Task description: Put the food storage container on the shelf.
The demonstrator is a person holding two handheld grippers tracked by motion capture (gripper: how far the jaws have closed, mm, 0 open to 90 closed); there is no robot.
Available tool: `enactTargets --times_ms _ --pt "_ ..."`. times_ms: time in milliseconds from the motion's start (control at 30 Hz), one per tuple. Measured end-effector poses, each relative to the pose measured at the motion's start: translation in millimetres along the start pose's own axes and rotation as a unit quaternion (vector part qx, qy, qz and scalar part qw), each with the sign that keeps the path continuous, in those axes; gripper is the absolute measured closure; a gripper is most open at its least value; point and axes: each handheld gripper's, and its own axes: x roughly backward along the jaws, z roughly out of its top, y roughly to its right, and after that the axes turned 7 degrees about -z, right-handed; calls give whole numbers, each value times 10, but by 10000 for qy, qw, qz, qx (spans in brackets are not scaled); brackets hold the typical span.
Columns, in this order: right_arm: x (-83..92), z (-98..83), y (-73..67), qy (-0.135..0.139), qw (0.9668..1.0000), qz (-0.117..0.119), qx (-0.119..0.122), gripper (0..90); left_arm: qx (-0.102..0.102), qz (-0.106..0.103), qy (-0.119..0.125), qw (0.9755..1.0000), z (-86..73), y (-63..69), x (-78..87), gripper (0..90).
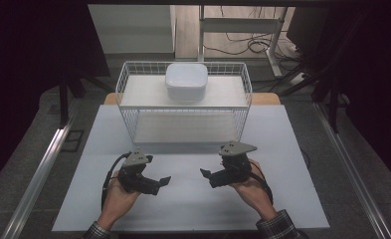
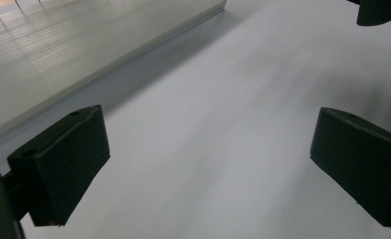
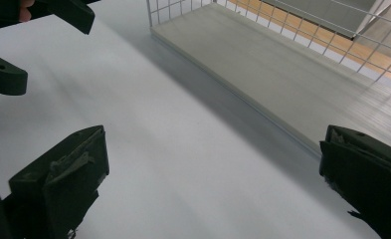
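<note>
A white wire rack point(image 1: 126, 89) with two shelf boards stands at the middle back of the white table point(image 1: 193, 209). On its upper board sits a white square lidded container point(image 1: 185, 79). My left gripper point(image 1: 162, 183) rests low over the table in front of the rack and points right. Its jaws stand wide apart with nothing between them point(image 2: 208, 164). My right gripper point(image 1: 207, 177) faces it, pointing left, also open and empty point(image 3: 213, 184). The two sets of tips are a short gap apart. Each gripper is held in a person's hand.
The rack's lower board point(image 3: 262, 64) lies just beyond both grippers, its front edge point(image 2: 133, 55) close. The left gripper point(image 3: 53, 50) appears far off in the right gripper view. Metal rails point(image 1: 39, 174) run along both table sides; cables point(image 1: 243, 45) lie on the floor behind.
</note>
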Motion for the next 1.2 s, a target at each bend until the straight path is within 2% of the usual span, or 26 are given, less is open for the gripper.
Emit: enactTargets --times_ms 200,333,400,600,767,933,1200 --pt "83 -155 -18 16 10000 -49 -22 0 54 23 44 10000 -108 41 25 19" --pt "105 -248 -18 -89 9999 -47 -51 0 62 47 -19 10000 -169 57 20 20" --pt "134 -335 -8 -100 9998 -16 -161 0 51 82 -80 9999 -236 72 30 20" --pt "211 -473 -1 -101 9994 -93 -304 0 107 127 -133 9998 -383 110 70 20" --pt "249 -557 -7 -130 9992 -156 -335 0 97 182 -202 9996 -472 149 88 18" --pt "269 -685 -32 -265 9985 -203 -430 0 163 240 -313 9991 -595 205 91 11" --pt "172 -865 -93 -659 9973 -258 -197 0 222 362 -502 9978 -704 188 19 7"
